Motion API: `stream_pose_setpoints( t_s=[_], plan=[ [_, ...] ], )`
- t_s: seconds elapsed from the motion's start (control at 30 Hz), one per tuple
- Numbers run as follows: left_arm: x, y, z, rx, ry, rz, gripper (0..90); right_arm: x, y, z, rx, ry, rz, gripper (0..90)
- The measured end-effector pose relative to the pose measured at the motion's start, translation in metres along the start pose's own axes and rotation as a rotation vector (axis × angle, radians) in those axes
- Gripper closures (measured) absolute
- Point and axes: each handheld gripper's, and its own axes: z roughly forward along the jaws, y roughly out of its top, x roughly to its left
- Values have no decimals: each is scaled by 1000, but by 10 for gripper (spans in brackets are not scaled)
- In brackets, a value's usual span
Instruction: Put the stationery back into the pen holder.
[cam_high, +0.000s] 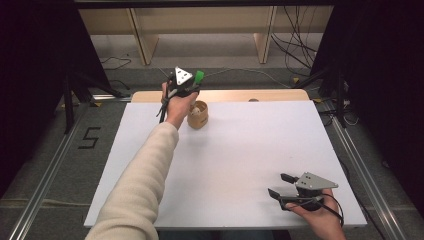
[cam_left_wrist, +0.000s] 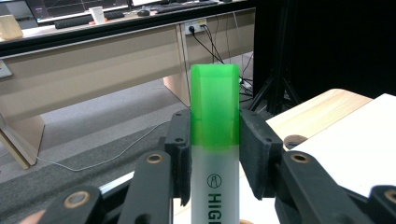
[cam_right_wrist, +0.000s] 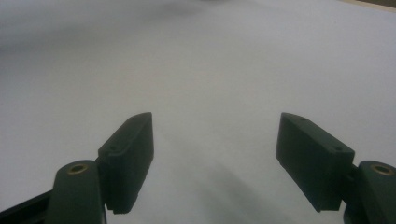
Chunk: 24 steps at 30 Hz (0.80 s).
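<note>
A highlighter (cam_left_wrist: 215, 140) with a green cap and white barrel stands upright between the jaws of my left gripper (cam_left_wrist: 215, 154), which is shut on it. From above, that left gripper (cam_high: 186, 85) is raised over the far left of the white board, the highlighter's green cap (cam_high: 199, 76) poking out, just behind a small wooden cup (cam_high: 198, 114). My right gripper (cam_high: 281, 185) rests low at the board's near right corner, open, with nothing between its fingers (cam_right_wrist: 128, 158). It faces bare white board (cam_right_wrist: 210, 70).
The white board (cam_high: 240, 160) lies on a wooden table (cam_high: 280, 95) whose far edge shows behind it. Beyond are wooden desks (cam_left_wrist: 93, 65), floor cables (cam_high: 295, 50) and black stands. Metal rails (cam_high: 45, 175) run along both sides.
</note>
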Motion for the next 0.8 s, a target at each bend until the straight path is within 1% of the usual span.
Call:
stream_pose_setpoints(
  t_s=[0.2, 0.33, 0.47, 0.63, 0.7, 0.8],
  plan=[
    [2, -4, 3, 9, 2, -13, 666, 0, 0, 0, -3, 3, 1, 284],
    [3, -6, 6, 14, -4, -13, 666, 0, 0, 0, -2, 2, 3, 284],
    [3, -9, 8, 21, -2, -26, 666, 1, 0, 0, -2, 1, 0, 284],
    [1, -11, 10, 22, -4, -24, 666, 0, 0, 0, -2, 3, -4, 284],
    [1, -11, 11, 17, -5, -29, 666, 1, 0, 0, -1, 2, 0, 284],
    [2, -13, 12, 25, -6, -29, 666, 1, 0, 1, -2, 3, -3, 284]
  ],
)
